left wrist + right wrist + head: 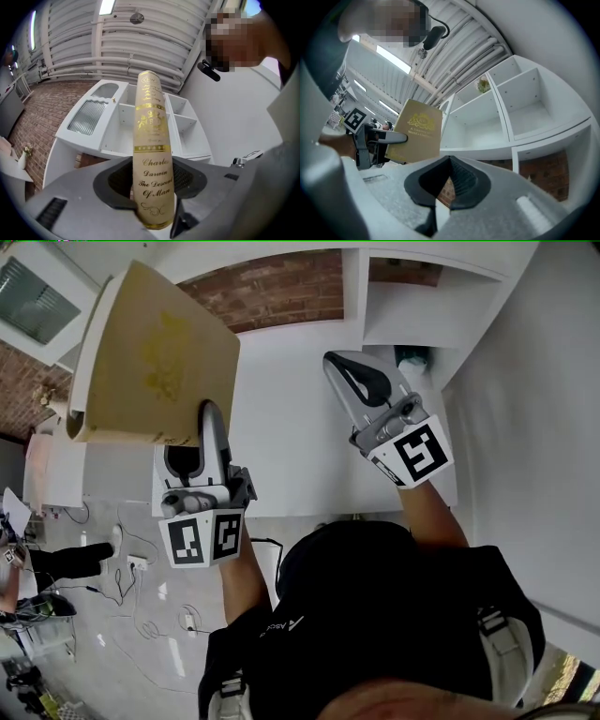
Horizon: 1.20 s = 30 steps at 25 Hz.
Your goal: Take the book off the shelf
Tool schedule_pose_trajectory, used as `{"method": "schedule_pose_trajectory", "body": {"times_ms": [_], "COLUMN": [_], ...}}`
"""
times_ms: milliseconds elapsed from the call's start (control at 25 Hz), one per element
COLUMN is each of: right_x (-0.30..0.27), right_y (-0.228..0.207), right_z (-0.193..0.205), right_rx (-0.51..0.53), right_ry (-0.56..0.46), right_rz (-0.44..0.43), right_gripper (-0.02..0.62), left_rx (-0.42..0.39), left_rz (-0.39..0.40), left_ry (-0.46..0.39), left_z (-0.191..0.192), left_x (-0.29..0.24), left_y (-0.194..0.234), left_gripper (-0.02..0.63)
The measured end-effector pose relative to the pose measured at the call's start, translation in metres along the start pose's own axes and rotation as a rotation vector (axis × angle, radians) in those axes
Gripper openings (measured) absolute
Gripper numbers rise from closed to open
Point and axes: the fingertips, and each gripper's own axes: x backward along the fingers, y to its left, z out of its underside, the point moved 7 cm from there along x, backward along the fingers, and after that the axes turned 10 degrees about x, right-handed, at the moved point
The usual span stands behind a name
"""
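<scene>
A tan book [155,357] with gold lettering is clamped at its lower edge in my left gripper [211,423] and held up, away from the white shelf unit [281,381]. In the left gripper view the spine of the book [152,154] stands upright between the jaws of the left gripper [152,206], with the shelf unit [122,126] behind it. My right gripper [352,367] is raised to the right of the book, shut and holding nothing. The right gripper view shows its jaws [450,161] closed tip to tip, the book [417,133] held by the left gripper [370,140], and bare shelf compartments [506,117].
A small green plant [483,85] sits in an upper shelf compartment. A brick wall [272,287] shows behind the shelf unit. Cables [141,596] trail over the pale floor at lower left. A plain white wall [525,427] runs along the right side.
</scene>
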Motion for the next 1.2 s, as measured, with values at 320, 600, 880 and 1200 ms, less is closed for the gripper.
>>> {"method": "schedule_pose_trajectory", "body": {"times_ms": [320, 600, 880, 1200], "right_x": [-0.002, -0.002, 0.002, 0.0], "right_y": [-0.002, -0.001, -0.002, -0.003], "right_z": [0.005, 0.001, 0.002, 0.002], "right_rx": [0.013, 0.02, 0.022, 0.012], "right_ry": [0.02, 0.029, 0.032, 0.035], "right_rz": [0.019, 0.025, 0.036, 0.034], "right_gripper": [0.0, 0.0, 0.0, 0.0], "left_rx": [-0.03, -0.017, -0.012, -0.014], "left_rz": [0.032, 0.038, 0.04, 0.044], "left_ry": [0.012, 0.02, 0.017, 0.009], "left_z": [0.01, 0.012, 0.012, 0.011], "left_x": [-0.002, -0.003, -0.004, -0.005], "left_y": [-0.006, -0.002, 0.0, -0.002], "left_gripper": [0.19, 0.19, 0.19, 0.19]}}
